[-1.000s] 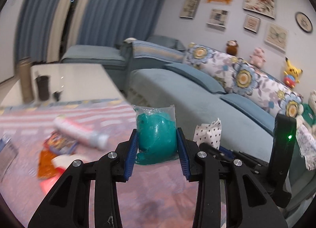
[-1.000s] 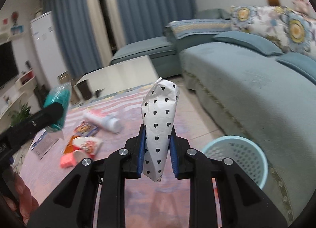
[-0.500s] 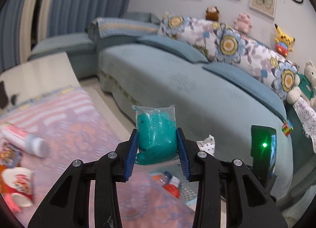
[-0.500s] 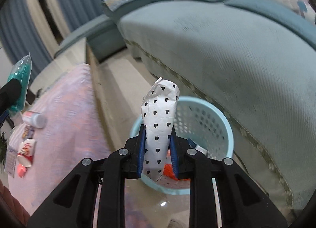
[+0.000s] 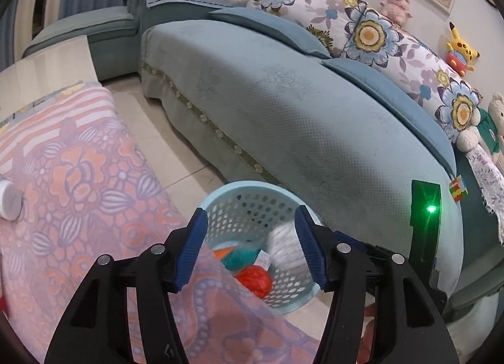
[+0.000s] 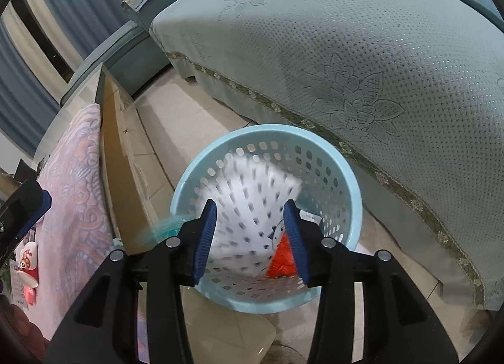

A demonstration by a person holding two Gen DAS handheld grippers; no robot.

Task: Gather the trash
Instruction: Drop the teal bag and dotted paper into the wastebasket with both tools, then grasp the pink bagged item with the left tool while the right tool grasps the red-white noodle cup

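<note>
A light blue perforated basket [image 5: 249, 189] [image 6: 346, 175] stands on the floor between the table and the sofa. My left gripper [image 5: 252, 250] hangs over it with jaws opening and nothing between them. A teal bag [image 5: 241, 258] lies in the basket beside orange trash [image 5: 255, 279]; in the right wrist view the teal bag [image 6: 160, 230] is a blur at the basket's left rim. My right gripper [image 6: 250, 238] is also opening above the basket. The white black-dotted paper bag [image 6: 252, 200] [image 5: 283, 242] is blurred, loose and dropping into the basket, clear of the pads.
A teal sofa [image 5: 299, 118] with floral cushions and soft toys runs right behind the basket. The table's pink floral cloth [image 5: 78, 181] lies to the left, with a white bottle end [image 5: 9, 203] and a printed cup [image 6: 26, 264] on it. Bare tile floor [image 6: 176, 118] lies between.
Both grippers swung from the table down over the basket. Each then opened: the teal bag left the left jaws and the dotted paper bag left the right jaws, both falling into the basket.
</note>
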